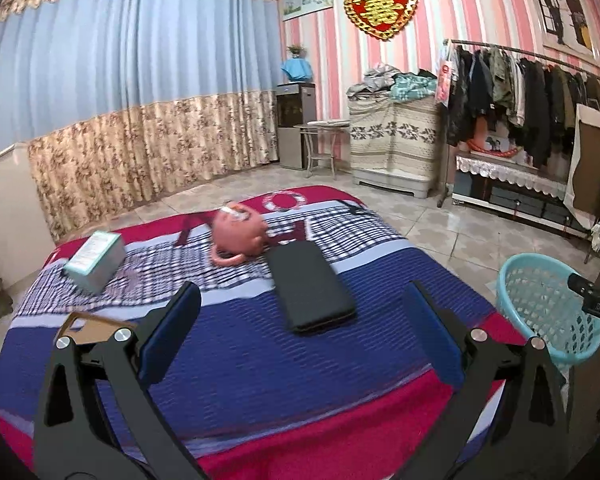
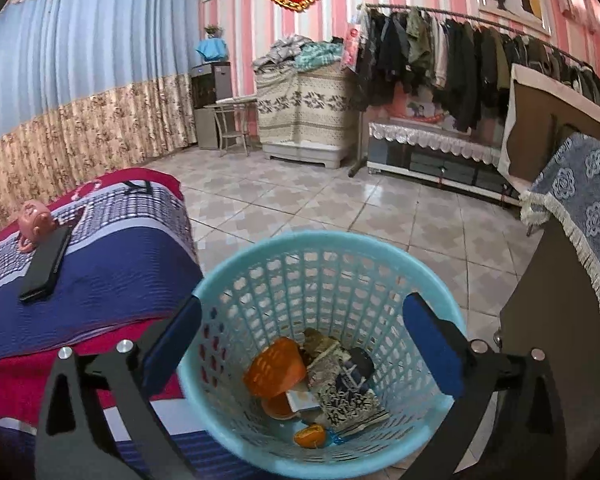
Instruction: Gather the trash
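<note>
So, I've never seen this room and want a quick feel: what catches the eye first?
The light blue plastic mesh basket beside the bed, under the open right gripper, with orange peel and wrappers at its bottom. Then the red, white and blue striped bedspread, bearing a pink piggy bank, a flat black case and a pale teal box.

Even, fairly bright indoor light; floor tiles (image 2: 364,196) show glare; fisheye bends the edges, with dark corners and slight blur.
</note>
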### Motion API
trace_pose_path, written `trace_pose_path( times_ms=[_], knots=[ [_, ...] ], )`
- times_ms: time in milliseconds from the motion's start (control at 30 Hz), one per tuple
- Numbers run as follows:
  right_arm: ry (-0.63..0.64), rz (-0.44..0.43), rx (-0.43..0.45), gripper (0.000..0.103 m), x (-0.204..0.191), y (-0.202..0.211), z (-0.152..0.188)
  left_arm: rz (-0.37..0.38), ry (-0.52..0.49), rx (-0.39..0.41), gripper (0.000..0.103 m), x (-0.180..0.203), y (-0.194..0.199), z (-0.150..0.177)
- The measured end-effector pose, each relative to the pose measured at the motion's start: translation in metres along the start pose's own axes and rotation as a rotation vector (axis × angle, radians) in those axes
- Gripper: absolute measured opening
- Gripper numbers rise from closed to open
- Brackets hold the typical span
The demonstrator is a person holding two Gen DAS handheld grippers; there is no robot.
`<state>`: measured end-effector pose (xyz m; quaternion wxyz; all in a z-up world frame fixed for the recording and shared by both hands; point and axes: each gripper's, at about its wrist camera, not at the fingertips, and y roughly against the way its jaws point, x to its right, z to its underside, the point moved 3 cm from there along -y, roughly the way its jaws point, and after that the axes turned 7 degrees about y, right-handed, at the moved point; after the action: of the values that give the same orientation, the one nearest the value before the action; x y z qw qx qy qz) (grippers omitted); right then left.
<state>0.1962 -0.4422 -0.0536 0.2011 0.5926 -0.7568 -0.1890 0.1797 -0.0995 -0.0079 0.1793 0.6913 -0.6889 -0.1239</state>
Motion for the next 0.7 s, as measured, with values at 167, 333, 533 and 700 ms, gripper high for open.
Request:
trace_pose_path(
  times_ms=[167,333,533,700],
  knots=[
    [0.079,-0.017,0.061,0.098,-0.027,0.027,-0.006,0.001,0.035,0.022,0.097,-0.034,0.036,0.004],
    [0.087,-0.109,0.114,0.098,-0.06,0.06,-0.009,-0.057,0.007,0.029,0.098,-0.058,0.066,0.01],
    [0.179,-0.154,0.115,0.098,-0.106,0.094,0.006,-0.101,0.055,0.015,0.098,-0.086,0.083,0.024],
    [0.153,-0.22,0.121,0.098,-0.13,0.127,0.024,-0.116,0.05,0.007,0.098,-0.093,0.089,0.033]
  ],
)
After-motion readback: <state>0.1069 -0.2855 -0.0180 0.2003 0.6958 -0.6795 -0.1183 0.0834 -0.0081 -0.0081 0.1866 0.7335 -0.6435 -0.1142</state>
